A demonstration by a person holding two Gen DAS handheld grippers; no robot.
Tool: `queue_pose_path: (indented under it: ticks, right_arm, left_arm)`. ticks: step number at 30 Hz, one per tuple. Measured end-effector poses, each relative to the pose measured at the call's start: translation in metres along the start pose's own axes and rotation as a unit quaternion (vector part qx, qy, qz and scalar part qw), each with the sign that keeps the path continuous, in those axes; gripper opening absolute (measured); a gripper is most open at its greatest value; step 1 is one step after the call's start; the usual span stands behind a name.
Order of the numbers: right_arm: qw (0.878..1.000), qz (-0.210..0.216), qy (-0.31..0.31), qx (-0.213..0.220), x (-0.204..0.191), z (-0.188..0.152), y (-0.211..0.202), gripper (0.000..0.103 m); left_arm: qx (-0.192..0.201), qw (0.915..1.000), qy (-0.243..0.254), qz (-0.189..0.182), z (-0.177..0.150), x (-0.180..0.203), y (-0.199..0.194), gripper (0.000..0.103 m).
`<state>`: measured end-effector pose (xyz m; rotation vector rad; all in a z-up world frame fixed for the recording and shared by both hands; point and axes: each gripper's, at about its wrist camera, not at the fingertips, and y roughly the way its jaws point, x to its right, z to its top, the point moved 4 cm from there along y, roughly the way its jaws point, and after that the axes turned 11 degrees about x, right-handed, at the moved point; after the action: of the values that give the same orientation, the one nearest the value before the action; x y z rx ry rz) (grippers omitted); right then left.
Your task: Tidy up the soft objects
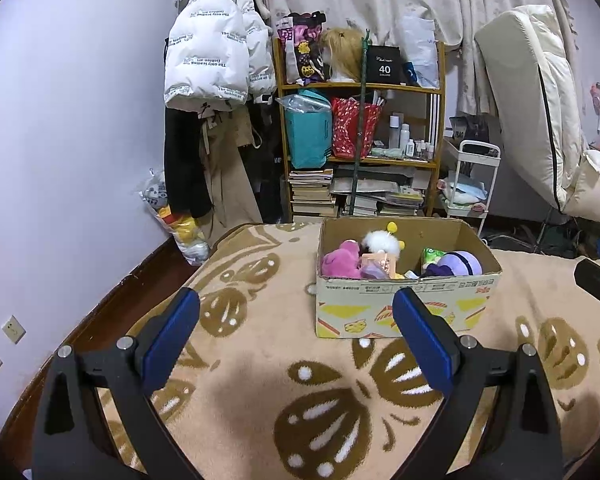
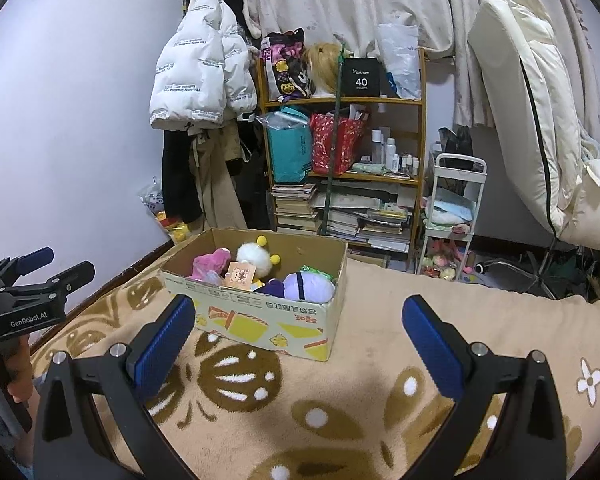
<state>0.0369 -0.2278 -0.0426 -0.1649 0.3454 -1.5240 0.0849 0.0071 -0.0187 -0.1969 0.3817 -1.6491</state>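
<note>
An open cardboard box (image 1: 404,308) stands on a beige blanket with brown butterflies (image 1: 260,400). Inside lie a pink plush (image 1: 340,260), a white fluffy plush with yellow balls (image 1: 382,242), a purple plush (image 1: 460,264) and a green packet (image 1: 432,256). My left gripper (image 1: 296,324) is open and empty, hovering just short of the box. In the right wrist view the box (image 2: 268,320) sits left of centre with the same plush toys (image 2: 300,286). My right gripper (image 2: 300,332) is open and empty, near the box's front right corner. The left gripper (image 2: 40,276) shows at the left edge.
A wooden shelf (image 1: 360,120) with bags, bottles and stacked books stands behind the bed. A white puffer jacket (image 1: 216,48) hangs at its left. A white trolley (image 1: 468,184) and a leaning mattress (image 1: 540,100) are at the right. The wall (image 1: 60,140) is on the left.
</note>
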Motion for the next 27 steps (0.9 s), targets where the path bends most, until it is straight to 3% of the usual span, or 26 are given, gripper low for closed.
queue_pose_path:
  ticks: [27]
  right_arm:
    - [1.0, 0.0, -0.001, -0.002, 0.0046, -0.0003, 0.0018, 0.103]
  left_arm:
    - [0.0, 1.0, 0.006, 0.006, -0.0041, 0.0039, 0.0002, 0.096]
